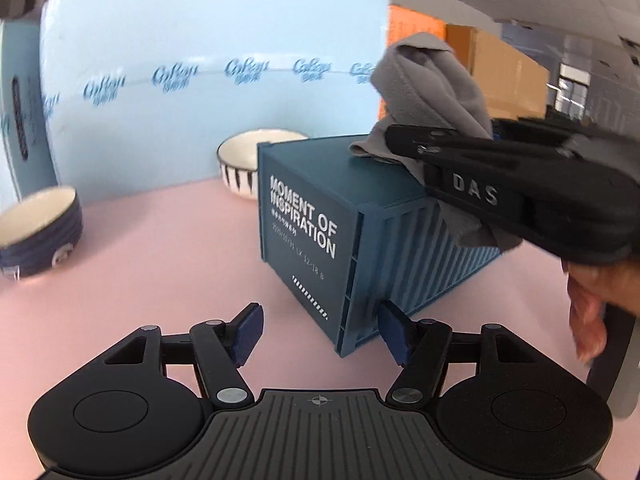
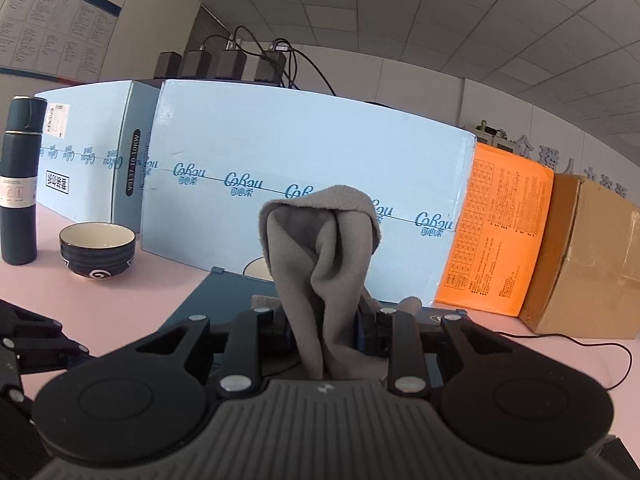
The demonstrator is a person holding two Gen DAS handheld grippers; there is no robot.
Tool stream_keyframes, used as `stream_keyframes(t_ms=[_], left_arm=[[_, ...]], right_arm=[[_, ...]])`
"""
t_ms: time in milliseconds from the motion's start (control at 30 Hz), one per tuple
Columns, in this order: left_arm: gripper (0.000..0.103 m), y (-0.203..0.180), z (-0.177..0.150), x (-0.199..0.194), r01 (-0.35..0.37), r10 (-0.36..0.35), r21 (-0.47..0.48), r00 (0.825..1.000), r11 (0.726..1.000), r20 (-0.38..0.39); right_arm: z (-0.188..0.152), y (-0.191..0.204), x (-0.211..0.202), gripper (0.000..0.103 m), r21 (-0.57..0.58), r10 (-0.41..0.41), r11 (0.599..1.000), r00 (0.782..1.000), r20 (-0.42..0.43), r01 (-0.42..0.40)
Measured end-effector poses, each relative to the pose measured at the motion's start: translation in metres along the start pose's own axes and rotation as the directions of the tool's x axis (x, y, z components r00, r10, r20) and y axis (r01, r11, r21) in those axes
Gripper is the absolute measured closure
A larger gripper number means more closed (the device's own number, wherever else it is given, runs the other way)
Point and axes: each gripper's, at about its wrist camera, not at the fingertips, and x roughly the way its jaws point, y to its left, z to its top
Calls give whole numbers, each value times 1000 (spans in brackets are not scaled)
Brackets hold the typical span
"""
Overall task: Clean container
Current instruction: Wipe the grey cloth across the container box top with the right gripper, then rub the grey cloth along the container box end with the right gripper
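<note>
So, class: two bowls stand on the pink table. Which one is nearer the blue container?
The white bowl with black stripes, just behind the container. The dark blue bowl stands far off at the table's left edge.

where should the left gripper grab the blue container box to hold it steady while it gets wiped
Judging by its pose, take the blue container box low at its near end, coming in level from the front. The left gripper stands open there, and the ribbed long walls are flat and parallel. This stays clear of the grey cloth on top.
</note>
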Motion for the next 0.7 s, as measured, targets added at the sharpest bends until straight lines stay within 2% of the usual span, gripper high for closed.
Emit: stream_keyframes(t_ms=[67, 100, 167, 267, 433, 533, 700], left_arm=[[38, 5, 3, 5, -4, 1, -97, 1000, 995, -30], [38, 3, 1, 6, -17, 15, -104, 1000, 994, -21], [37, -3, -7, 11, -68, 67, -96, 998, 993, -16], [37, -18, -14, 13, -140, 140, -20, 990, 990, 5], [37, -21, -15, 12, -170, 170, -46, 985, 984, -4], [35, -21, -9, 18, -164, 165, -60, 986, 985, -1], [34, -20, -10, 20, -157, 157, -63, 988, 986, 9]], right_arm=[[0, -3, -1, 74, 10, 8, 1000, 1000, 3, -8], [-1, -5, -1, 74, 15, 7, 1000, 1000, 4, -7], [-3, -12, -3, 74, 20, -5, 1000, 1000, 6, 5], [-7, -23, -6, 74, 21, -37, 999, 999, 7, 37], [-14, -49, -8, 74, 39, -115, 993, 993, -10, 115], [-17, -62, -8, 74, 59, -161, 985, 987, -22, 162], [-20, -57, -14, 73, 51, -181, 982, 983, -9, 181]])
